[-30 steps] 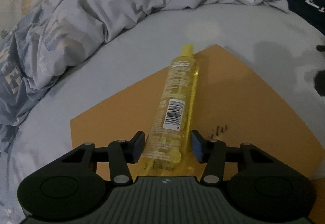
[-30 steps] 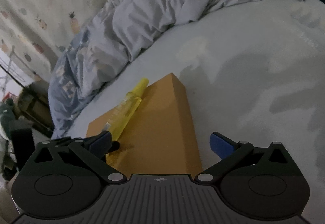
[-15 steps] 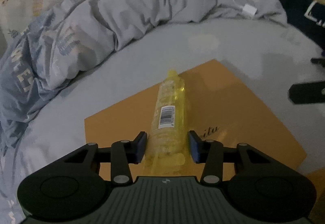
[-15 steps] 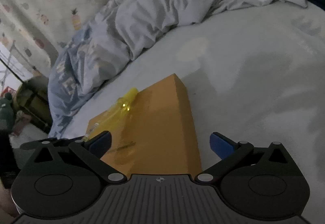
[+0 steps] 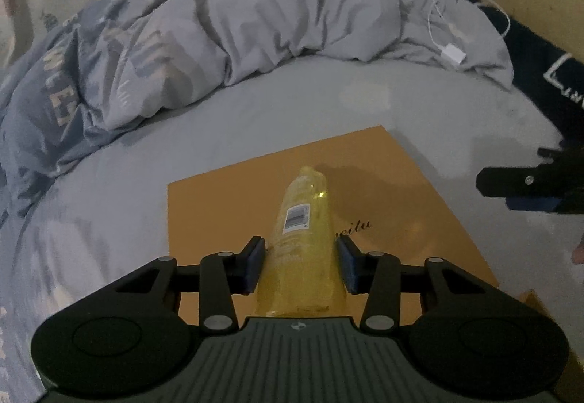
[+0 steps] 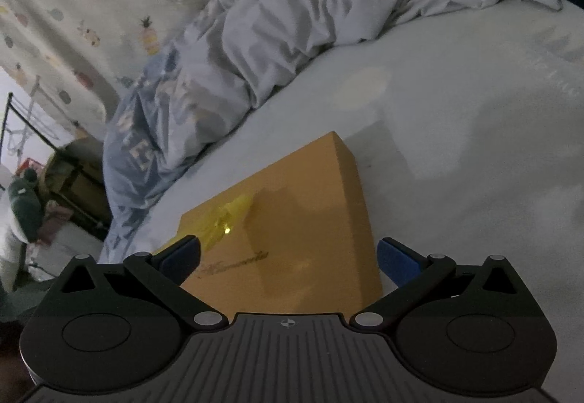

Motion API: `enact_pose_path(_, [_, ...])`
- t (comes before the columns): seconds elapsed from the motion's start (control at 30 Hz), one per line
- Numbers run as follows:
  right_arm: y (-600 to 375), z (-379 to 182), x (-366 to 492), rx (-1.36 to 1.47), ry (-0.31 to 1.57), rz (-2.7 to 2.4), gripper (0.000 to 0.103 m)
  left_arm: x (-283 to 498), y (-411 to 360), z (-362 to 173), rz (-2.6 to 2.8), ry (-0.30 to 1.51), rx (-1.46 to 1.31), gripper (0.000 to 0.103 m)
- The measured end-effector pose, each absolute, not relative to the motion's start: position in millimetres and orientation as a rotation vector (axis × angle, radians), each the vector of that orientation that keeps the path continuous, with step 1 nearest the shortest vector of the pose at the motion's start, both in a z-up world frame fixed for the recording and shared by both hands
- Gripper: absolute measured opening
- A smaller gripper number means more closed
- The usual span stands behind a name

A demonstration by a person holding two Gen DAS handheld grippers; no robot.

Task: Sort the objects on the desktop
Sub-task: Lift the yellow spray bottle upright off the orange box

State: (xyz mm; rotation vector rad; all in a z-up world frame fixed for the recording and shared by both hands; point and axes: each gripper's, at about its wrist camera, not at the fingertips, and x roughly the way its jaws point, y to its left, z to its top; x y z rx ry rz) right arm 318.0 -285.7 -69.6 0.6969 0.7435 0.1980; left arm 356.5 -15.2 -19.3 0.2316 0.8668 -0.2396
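A clear yellow bottle (image 5: 303,231) with a white barcode label is held in my left gripper (image 5: 301,266), whose blue pads are shut on its lower body. The bottle is tilted up, its neck raised above an orange flat box (image 5: 383,191) that lies on the bed. In the right wrist view the bottle (image 6: 226,220) shows as a yellow blur over the box (image 6: 310,220). My right gripper (image 6: 288,257) is open and empty, its jaws spread across the near end of the box. It also shows at the right edge of the left wrist view (image 5: 529,187).
A crumpled grey-blue duvet (image 5: 219,38) is piled at the far side of the pale bed sheet (image 5: 328,103). A white charger and cable (image 5: 452,54) lie on the duvet. A dark pillow (image 5: 547,74) is at the far right. A pineapple-print curtain (image 6: 73,1) hangs at the left.
My left gripper has lifted and tilted the bottle up off the box and pulled back. The right gripper has stayed open over the near end of the box.
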Motion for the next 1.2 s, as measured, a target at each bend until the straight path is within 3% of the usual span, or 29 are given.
enact_pose_path(0.37, [-282.7,-63.9,314.6,0.687,0.735,0.219,0.103,339.6,-0.5,7.7,-0.209,0.796,0.147,0.042])
enact_pose_path(0.43, [-279.7,-61.7,313.6,0.669,0.729,0.238,0.103,338.6,-0.6,11.3,-0.210,0.790,0.142,0.028])
enact_pose_path(0.47, [-277.7,-60.5,313.0,0.656,0.727,0.248,0.103,337.9,-0.9,12.1,-0.209,0.789,0.144,0.001])
enact_pose_path(0.5, [-275.7,-59.2,312.4,0.644,0.726,0.259,0.103,338.2,-1.8,11.9,-0.207,0.793,0.151,0.000])
enact_pose_path(0.97, [-267.7,-56.8,311.7,0.607,0.743,0.275,0.103,344.9,3.8,-15.4,-0.178,0.901,0.233,0.001])
enact_pose_path(1.03, [-267.4,-58.3,311.7,0.607,0.746,0.273,0.103,350.7,4.2,-22.8,-0.174,0.927,0.255,0.005])
enact_pose_path(1.2, [-267.5,-60.6,311.9,0.607,0.751,0.269,0.103,362.6,5.1,-42.2,-0.189,0.994,0.277,0.027])
